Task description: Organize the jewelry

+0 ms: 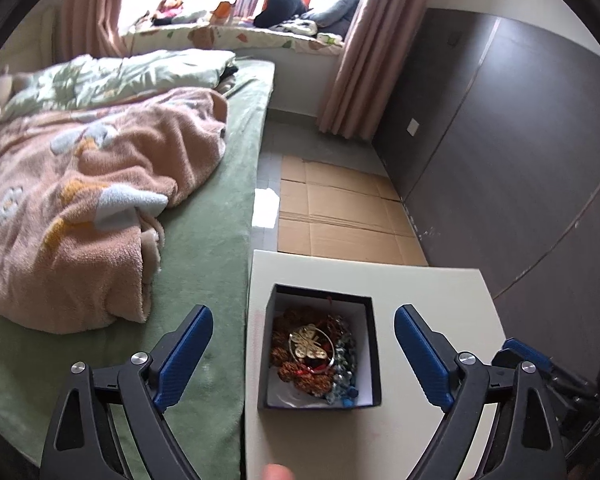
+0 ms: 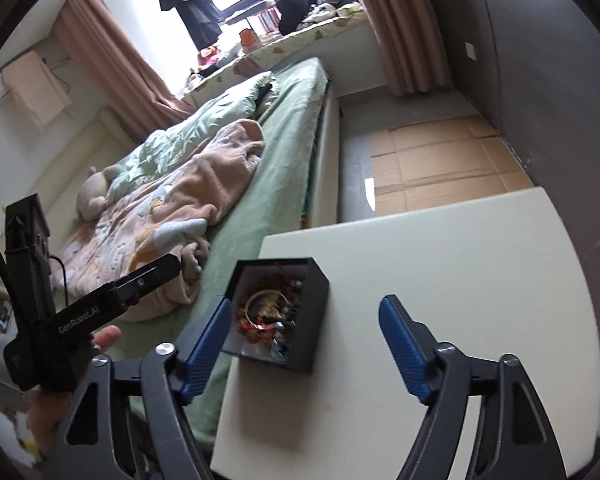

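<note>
Both my left gripper (image 1: 304, 354) and right gripper (image 2: 302, 346) are spread open and empty, jewelry (image 1: 314, 354) piled in the box (image 1: 374, 344) lower centre, table (image 1: 440, 292) otherwise bare, so sorting looks mostly done.

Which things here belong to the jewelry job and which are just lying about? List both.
Job: black box; jewelry piled inside it; white table; left gripper and right gripper, both open.

Lying about: pink blanket; green bed; cardboard on the floor; curtains.

A black box (image 2: 278, 312) of tangled jewelry (image 2: 270, 316) sits on the white table (image 2: 440, 280) beside the bed (image 2: 268, 168).
</note>
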